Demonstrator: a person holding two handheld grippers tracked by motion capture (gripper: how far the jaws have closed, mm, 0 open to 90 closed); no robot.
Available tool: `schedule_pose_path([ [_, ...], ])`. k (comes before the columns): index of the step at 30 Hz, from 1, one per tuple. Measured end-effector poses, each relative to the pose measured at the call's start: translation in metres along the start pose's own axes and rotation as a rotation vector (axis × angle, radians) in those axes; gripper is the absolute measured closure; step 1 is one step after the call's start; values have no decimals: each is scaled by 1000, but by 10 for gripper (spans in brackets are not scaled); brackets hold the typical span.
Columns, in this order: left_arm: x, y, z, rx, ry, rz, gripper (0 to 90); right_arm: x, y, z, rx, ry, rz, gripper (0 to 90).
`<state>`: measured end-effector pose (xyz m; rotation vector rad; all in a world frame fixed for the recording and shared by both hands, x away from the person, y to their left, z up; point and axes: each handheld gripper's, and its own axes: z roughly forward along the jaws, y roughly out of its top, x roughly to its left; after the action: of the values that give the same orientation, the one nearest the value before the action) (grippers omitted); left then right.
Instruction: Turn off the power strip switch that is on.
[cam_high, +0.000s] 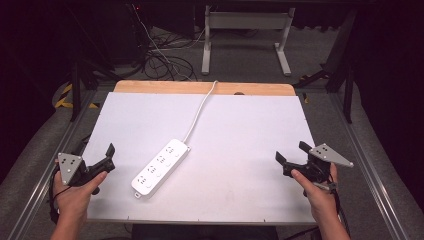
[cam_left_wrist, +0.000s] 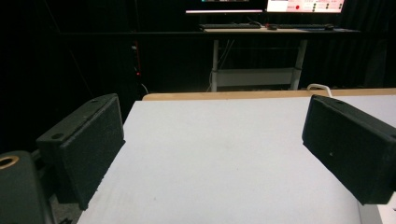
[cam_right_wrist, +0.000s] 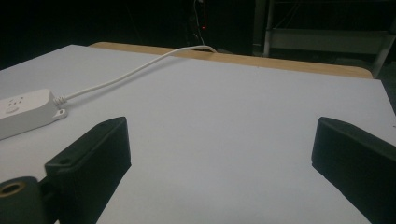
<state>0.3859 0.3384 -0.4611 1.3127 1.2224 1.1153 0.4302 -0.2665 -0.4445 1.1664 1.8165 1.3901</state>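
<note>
Tools both open, nothing between jaws: left tool (cam_high: 107, 156), right tool (cam_high: 290, 157). Power strip (cam_high: 161, 167) lies flat on white surface (cam_high: 240, 130), just right of left tool, well left of right tool. Advice: approach low, straddle its narrow body squarely. Cord (cam_high: 200, 107) runs beyond far edge; plug hidden. Socket details blurred.

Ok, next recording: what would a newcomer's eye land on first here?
First the white power strip, lying at a slant left of the middle of the white table top, its white cord running to the far wooden edge. Then the two black tongs held low at the near corners, the left tongs and the right tongs, both open with nothing between the jaws.
</note>
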Motion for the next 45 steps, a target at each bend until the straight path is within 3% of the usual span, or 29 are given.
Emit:
schedule_pose_path([
  [16, -3, 1, 6, 11, -28, -6, 110, -2, -2, -7, -1, -16, 4, 53],
  [21, -1, 1, 6, 36, -44, -14, 278, -2, -2, -7, 1, -12, 4, 54],
  [22, 0, 2, 5, 53, -61, -32, 278, -2, -2, -7, 1, -12, 4, 54],
  [23, 2, 3, 5, 77, -86, -53, 392, -2, -2, -6, 4, -6, 5, 56],
  [24, 3, 4, 4, 95, -105, -77, 392, -2, -2, -6, 4, -6, 5, 56],
  [25, 4, 4, 3, 101, -122, -87, 501, -1, -2, -5, 5, -1, 3, 57],
  [26, 4, 5, 2, 103, -135, -95, 501, -1, -2, -5, 5, -1, 3, 57],
  [27, 5, 7, 0, 111, -161, -105, 583, -1, -2, -5, 4, 3, 2, 58],
  [35, 8, 12, -5, 155, -205, -107, 864, -1, -1, -4, 4, -2, 8, 54],
  [37, 9, 12, -6, 163, -207, -104, 899, -1, -1, -4, 4, -1, 9, 53],
  [45, 7, 14, -5, 152, -197, -88, 900, -1, -1, -5, 0, 0, 3, 53],
])
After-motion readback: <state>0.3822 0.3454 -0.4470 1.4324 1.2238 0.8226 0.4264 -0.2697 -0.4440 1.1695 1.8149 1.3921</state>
